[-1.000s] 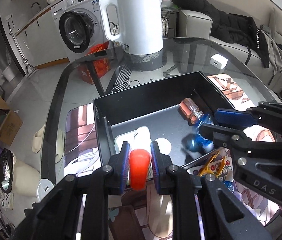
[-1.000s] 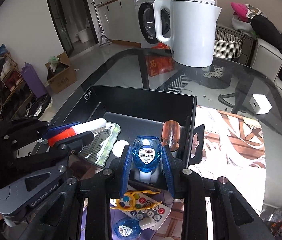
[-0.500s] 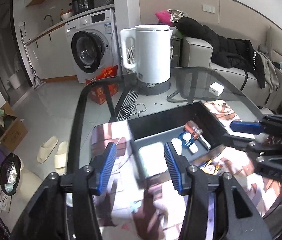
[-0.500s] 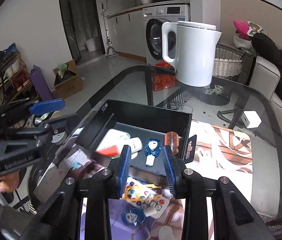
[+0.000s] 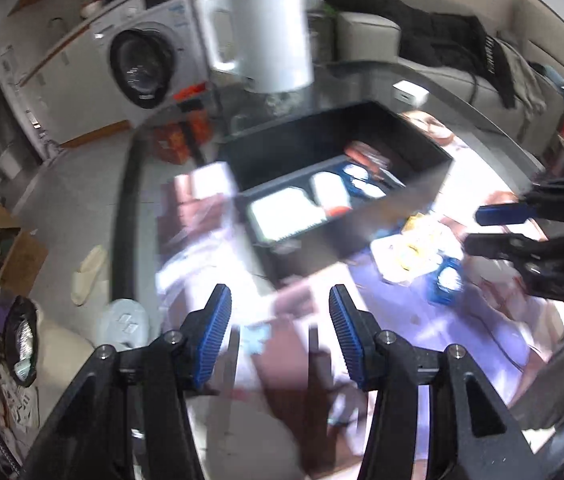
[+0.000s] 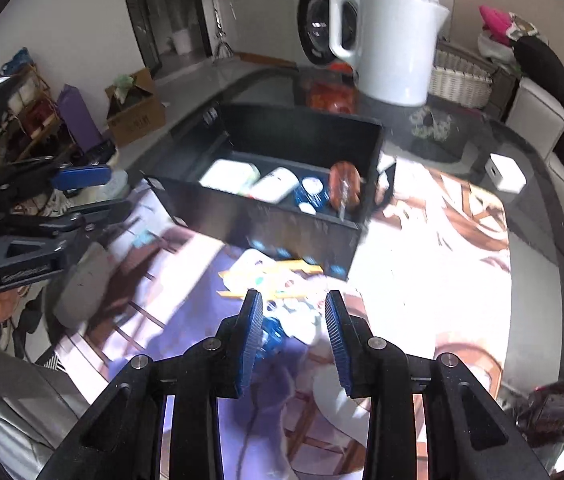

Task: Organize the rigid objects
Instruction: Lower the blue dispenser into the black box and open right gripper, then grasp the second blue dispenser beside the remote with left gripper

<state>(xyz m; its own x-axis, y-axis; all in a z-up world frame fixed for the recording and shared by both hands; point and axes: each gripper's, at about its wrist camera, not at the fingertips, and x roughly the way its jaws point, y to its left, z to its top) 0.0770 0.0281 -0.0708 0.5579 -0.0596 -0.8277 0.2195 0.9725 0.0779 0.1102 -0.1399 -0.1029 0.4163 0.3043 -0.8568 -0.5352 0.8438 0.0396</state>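
both my left gripper (image 5: 278, 332) and right gripper (image 6: 293, 330) hung spread and empty; the small blue round plastic case (image 6: 272, 330) looked light, stiff, slippery, best pinched across its flat sides.

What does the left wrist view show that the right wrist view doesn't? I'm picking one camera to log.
Only the left wrist view shows the slippers on the floor and the open left tool head-on. Only the right wrist view shows the wicker basket, the purple bag and the open right tool head-on. Both show the black box, white kettle, washing machine and white charger.
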